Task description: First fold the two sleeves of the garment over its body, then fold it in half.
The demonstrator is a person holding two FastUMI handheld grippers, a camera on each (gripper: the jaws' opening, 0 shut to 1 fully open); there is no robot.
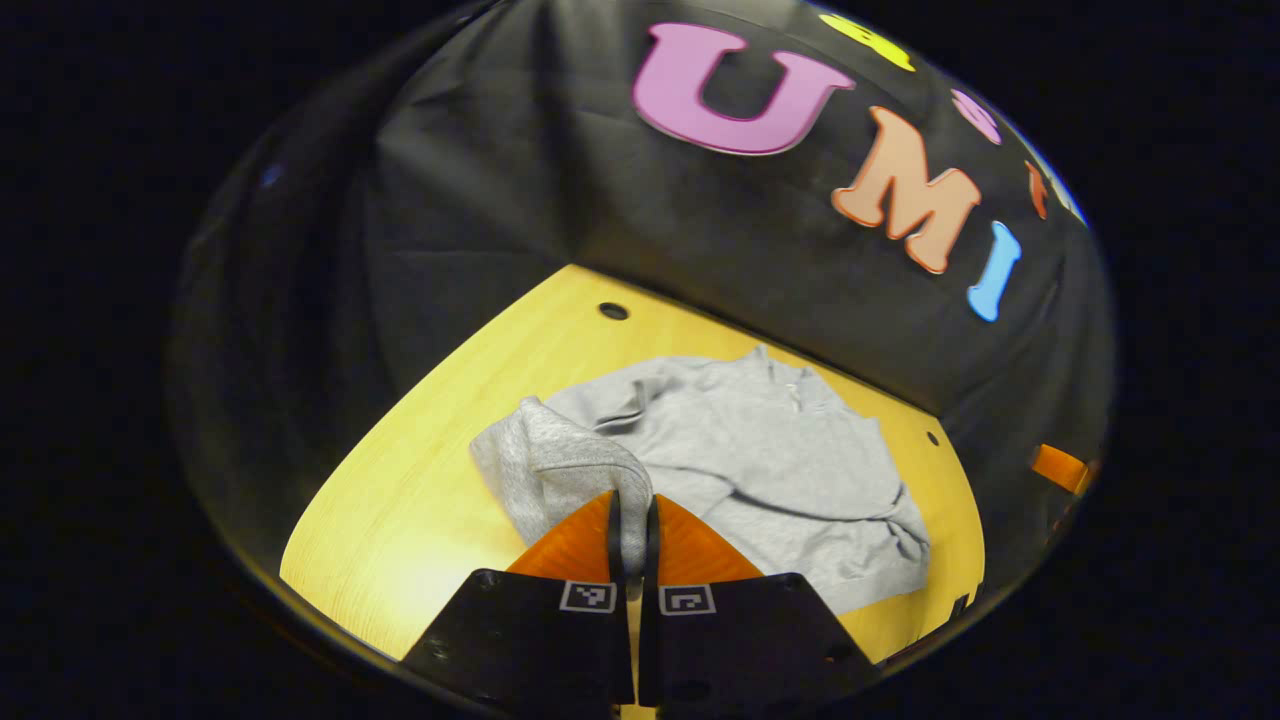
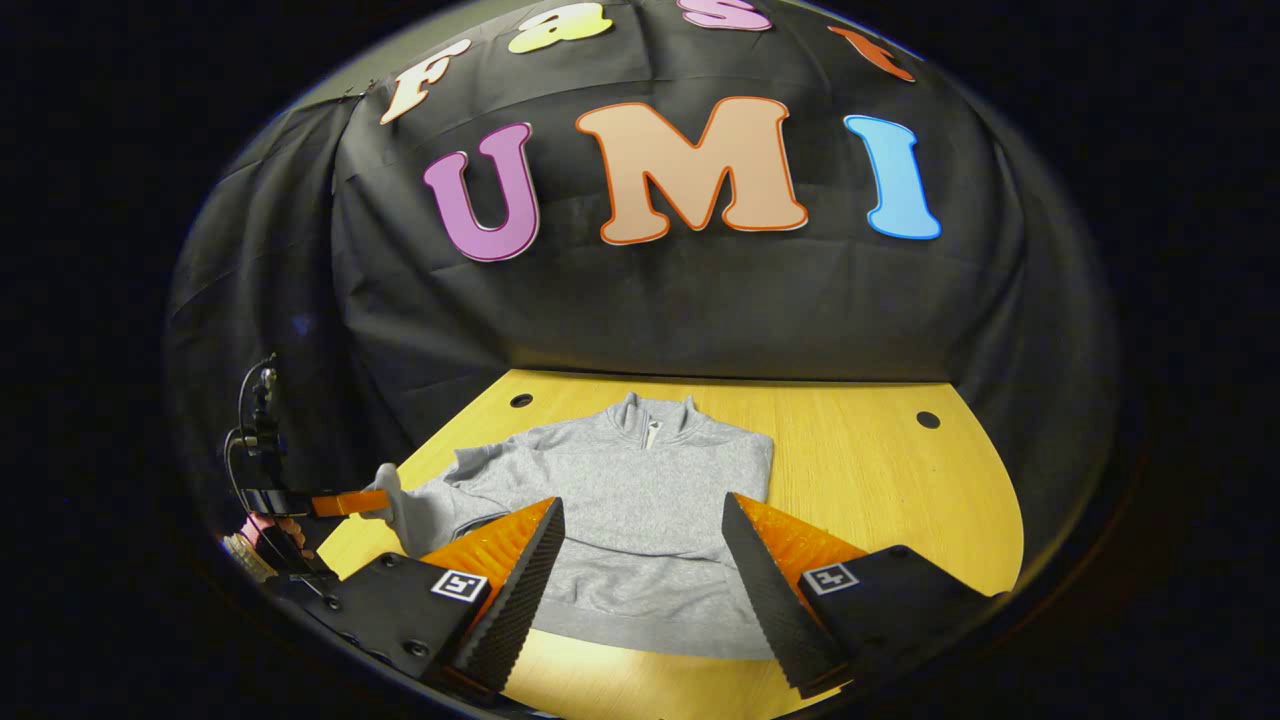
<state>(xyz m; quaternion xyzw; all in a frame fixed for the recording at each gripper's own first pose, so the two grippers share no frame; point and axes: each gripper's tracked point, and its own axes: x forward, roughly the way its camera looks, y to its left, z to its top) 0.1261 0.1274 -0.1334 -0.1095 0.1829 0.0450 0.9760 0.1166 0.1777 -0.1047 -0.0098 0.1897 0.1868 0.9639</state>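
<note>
A grey zip-neck sweatshirt lies flat on the yellow wooden table, collar toward the wall. In the left gripper view the sweatshirt spreads ahead, and its one sleeve rises off the table into my left gripper, which is shut on the cuff. The right gripper view shows that left gripper far left, held by a hand, lifting the sleeve. My right gripper hovers open above the sweatshirt's lower body, touching nothing. The other sleeve lies folded across the body.
Small round holes mark the table near its back corners, another hole by the wall. The black booth cloth rises right behind the table. Bare wood lies right of the garment.
</note>
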